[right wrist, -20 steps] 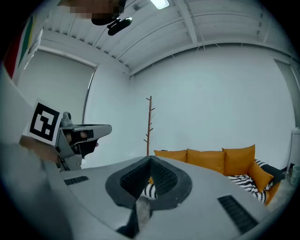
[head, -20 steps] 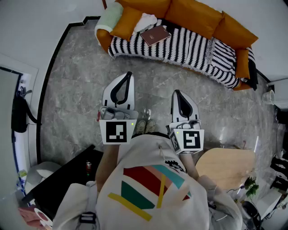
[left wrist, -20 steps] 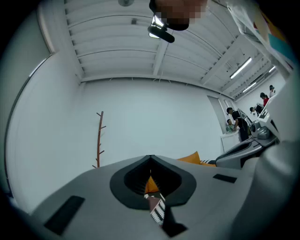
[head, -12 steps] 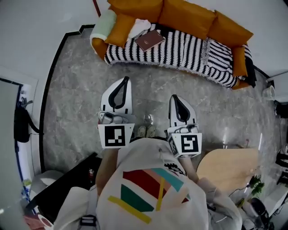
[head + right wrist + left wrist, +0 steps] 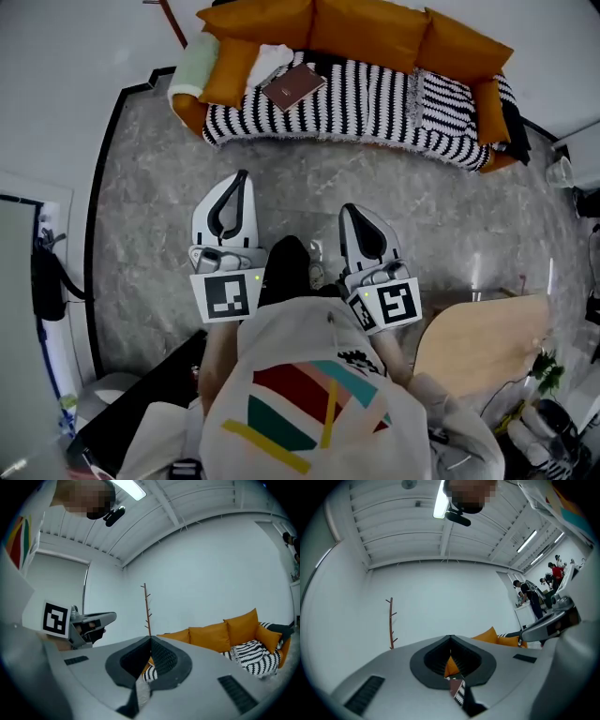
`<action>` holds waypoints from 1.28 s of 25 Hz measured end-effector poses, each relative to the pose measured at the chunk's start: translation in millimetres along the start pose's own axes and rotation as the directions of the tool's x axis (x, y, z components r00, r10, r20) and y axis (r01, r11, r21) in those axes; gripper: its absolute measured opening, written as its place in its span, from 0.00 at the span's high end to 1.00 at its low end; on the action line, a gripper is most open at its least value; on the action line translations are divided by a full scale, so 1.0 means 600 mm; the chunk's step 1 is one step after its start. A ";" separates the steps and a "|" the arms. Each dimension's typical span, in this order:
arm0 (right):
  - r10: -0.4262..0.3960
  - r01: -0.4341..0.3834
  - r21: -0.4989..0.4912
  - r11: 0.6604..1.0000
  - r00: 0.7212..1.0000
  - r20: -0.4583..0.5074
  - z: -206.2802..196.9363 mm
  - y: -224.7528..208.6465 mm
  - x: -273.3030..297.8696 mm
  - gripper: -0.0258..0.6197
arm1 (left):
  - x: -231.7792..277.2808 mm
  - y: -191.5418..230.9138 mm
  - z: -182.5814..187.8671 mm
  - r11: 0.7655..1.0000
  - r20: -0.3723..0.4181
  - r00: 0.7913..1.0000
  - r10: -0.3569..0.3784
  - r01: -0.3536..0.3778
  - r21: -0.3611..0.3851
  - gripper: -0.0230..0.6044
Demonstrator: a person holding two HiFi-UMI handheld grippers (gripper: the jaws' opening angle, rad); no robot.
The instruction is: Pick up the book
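Brown rectangular book is lying on the far black-and-white striped blanket; left gripper and right gripper are hovering nearer, jaws together (nothing between them).

Staged living room inside an industrial hall: orange sofa, striped throw, marble-pattern floor, ribbed ceiling, strip light.

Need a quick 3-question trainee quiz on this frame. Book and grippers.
1. True or false: the left gripper holds the book.
2. The book lies on: A) the striped blanket over the sofa; B) the wooden table; C) the floor.
3. Fill in: the right gripper has its jaws ____, with nothing between them.

Key: 1 false (both grippers are well short of the sofa); 2 A; 3 shut.
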State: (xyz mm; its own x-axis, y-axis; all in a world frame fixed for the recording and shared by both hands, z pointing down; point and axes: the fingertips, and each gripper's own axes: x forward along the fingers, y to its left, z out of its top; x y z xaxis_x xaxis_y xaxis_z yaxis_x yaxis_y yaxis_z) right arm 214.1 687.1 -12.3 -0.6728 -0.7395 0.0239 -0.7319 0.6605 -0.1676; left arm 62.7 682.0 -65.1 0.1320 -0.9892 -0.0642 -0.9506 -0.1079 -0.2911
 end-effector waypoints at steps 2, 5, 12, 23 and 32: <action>0.025 -0.025 -0.015 1.000 0.999 -0.022 -0.008 0.007 0.006 0.94 | 0.012 0.016 -0.015 0.999 0.006 1.000 0.019 -0.019 -0.035 0.95; 0.031 -0.033 -0.035 0.999 0.998 -0.046 -0.016 -0.005 0.027 0.94 | 0.046 0.041 -0.020 0.993 0.049 0.997 0.053 -0.047 -0.107 0.95; 0.017 -0.020 -0.038 0.999 0.998 -0.059 -0.006 -0.042 0.154 0.94 | 0.124 0.094 -0.044 0.990 0.069 0.996 0.049 -0.040 -0.135 0.95; -0.065 0.065 -0.011 0.998 0.997 -0.045 0.027 -0.054 0.388 0.94 | 0.272 0.287 -0.087 0.989 0.059 0.998 0.021 -0.012 -0.149 0.95; -0.164 0.171 0.056 0.984 0.980 -0.110 -0.013 -0.149 0.483 0.94 | 0.427 0.324 -0.149 0.986 0.031 0.999 -0.027 0.032 -0.162 0.95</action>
State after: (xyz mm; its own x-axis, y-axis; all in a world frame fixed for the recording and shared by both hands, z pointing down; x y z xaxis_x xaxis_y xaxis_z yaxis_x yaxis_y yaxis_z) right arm 83.8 414.7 17.5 -0.5511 -0.8191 0.1592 -0.8290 0.5157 -0.2163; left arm -113.3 398.9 -52.8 0.1666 -0.9823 -0.0855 -0.9788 -0.1543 -0.1349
